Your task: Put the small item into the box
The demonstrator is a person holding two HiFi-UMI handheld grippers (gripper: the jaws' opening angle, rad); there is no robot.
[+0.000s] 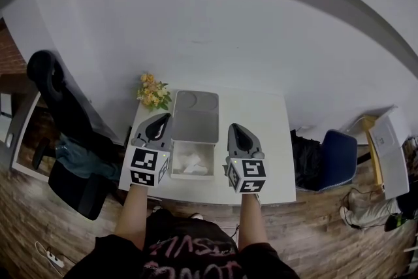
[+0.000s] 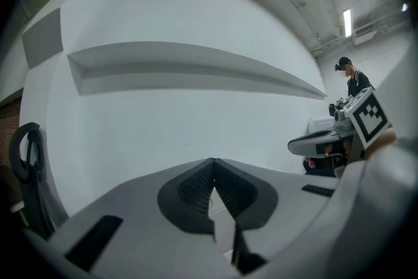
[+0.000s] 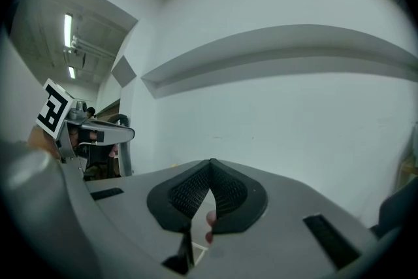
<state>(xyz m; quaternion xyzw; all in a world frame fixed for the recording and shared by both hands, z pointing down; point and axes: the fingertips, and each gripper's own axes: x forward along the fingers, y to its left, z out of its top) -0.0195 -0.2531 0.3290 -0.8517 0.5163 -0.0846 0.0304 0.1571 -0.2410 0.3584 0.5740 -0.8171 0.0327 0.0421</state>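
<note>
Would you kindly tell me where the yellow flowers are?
In the head view, the flowers sit on the table's far left corner, just left of the box lid.

A white box [image 1: 191,161] is sitting open near the tabletop's [image 1: 268,140] front edge, its grey lid [image 1: 195,115] lying flat behind it, pale crumpled material [image 1: 191,163] inside. Something small and pinkish [image 3: 209,219] is showing low between the closed fingers [image 3: 186,193] of the right gripper [image 3: 210,165].

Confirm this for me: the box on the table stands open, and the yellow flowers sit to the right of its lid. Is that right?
Not quite. The box does stand open, but the yellow flowers sit to the left of its lid, not the right, as the head view shows.
</note>
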